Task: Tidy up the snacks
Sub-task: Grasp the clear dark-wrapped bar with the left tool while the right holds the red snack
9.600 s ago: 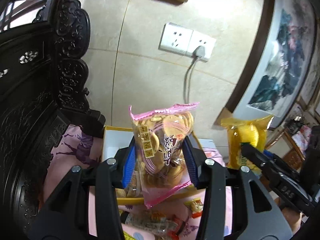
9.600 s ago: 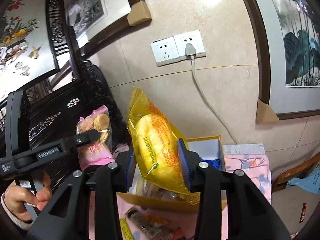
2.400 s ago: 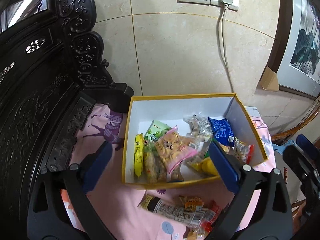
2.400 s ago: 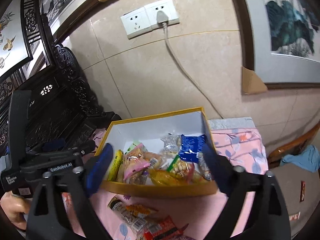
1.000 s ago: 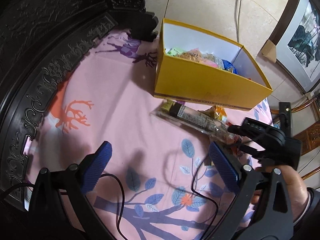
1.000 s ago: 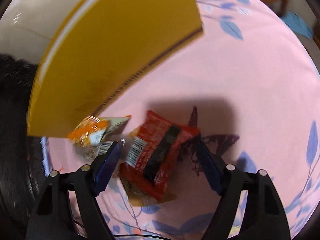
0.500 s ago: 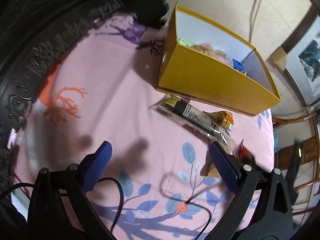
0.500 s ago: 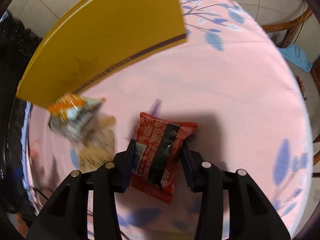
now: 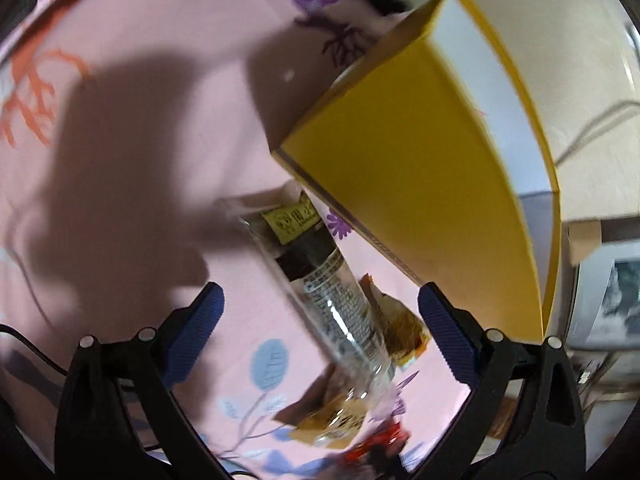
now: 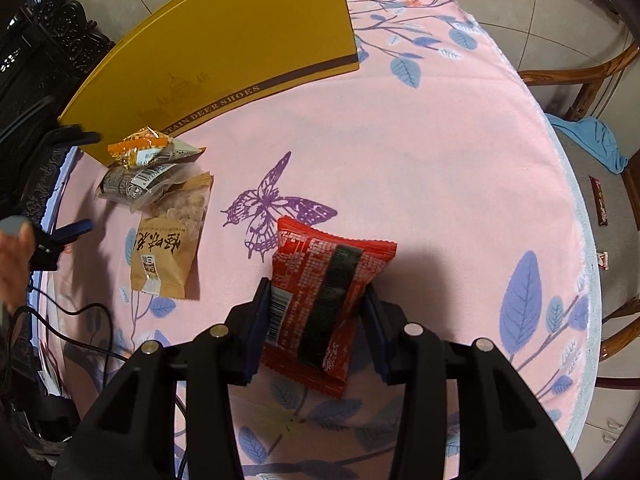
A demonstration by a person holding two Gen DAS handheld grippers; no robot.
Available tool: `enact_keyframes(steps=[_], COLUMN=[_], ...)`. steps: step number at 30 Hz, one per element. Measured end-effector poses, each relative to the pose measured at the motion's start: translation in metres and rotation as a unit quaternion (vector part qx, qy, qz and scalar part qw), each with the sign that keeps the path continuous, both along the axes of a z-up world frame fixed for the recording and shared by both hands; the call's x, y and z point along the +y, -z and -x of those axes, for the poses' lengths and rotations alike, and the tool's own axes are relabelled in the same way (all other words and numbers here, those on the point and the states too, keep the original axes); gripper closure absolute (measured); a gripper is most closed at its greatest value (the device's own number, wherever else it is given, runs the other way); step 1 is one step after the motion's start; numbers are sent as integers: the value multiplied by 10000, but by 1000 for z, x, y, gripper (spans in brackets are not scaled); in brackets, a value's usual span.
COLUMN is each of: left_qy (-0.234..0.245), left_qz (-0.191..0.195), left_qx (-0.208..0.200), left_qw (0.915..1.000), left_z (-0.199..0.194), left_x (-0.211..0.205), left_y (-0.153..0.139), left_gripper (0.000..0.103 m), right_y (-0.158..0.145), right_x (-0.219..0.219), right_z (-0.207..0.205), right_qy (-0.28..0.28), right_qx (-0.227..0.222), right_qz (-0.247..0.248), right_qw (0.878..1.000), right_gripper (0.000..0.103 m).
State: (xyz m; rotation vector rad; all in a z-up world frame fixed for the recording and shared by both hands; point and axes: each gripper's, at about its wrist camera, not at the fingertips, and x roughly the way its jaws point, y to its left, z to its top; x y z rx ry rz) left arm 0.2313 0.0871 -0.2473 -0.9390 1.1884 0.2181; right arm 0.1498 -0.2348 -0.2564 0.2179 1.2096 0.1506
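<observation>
Right gripper (image 10: 316, 312): pinching the red snack packet (image 10: 324, 300) by its long sides.
Packet axis: running twelve to six, tilted toward one.
Left gripper (image 9: 320, 320): hanging wide open, empty, over the clear tube pack (image 9: 320, 292).

Box (image 10: 224, 52), upper left: "…TAIN DEER SHOES" along lower edge. Packet print elsewhere too small or blurred.

One yellow box (image 10: 224, 40), four snack packets (image 10: 324, 300).

At your right view's 2 o'clock the pink surface (image 10: 440, 152) lies bare, free to pass. The yellow box (image 10: 224, 40) walls off 11 o'clock, with loose snack packets (image 10: 160, 200) crowding 9 o'clock beside a black cable (image 10: 72, 320).
</observation>
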Motion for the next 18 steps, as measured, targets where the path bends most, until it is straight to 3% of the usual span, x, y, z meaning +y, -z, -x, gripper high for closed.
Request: enact_keyframes(steps=[3, 4, 5, 6, 8, 18], left_qy=[-197, -207, -191, -103, 182, 756], left_qz=[274, 289, 187, 175, 161, -273], left_qx=[227, 296, 260, 222, 246, -253], left_qw=[9992, 9989, 9993, 9995, 9994, 9964], left_z=[-5, -6, -7, -8, -10, 24], left_x=[-5, -8, -11, -14, -22, -27], left_y=[16, 19, 16, 16, 18, 1], left_gripper=[6, 12, 21, 41, 60, 70], right_y=[0, 0, 0, 1, 1, 1], right_x=[-2, -3, -4, -7, -6, -4], right_z=[1, 0, -1, -4, -5, -4], right_qy=[-9, -8, -10, -15, -34, -71], right_qx=[3, 6, 8, 6, -15, -55], right_qz=[-78, -110, -132, -143, -144, -135], right_qw=[10000, 9999, 9999, 9999, 9999, 9999], right_gripper=[59, 59, 59, 59, 59, 59])
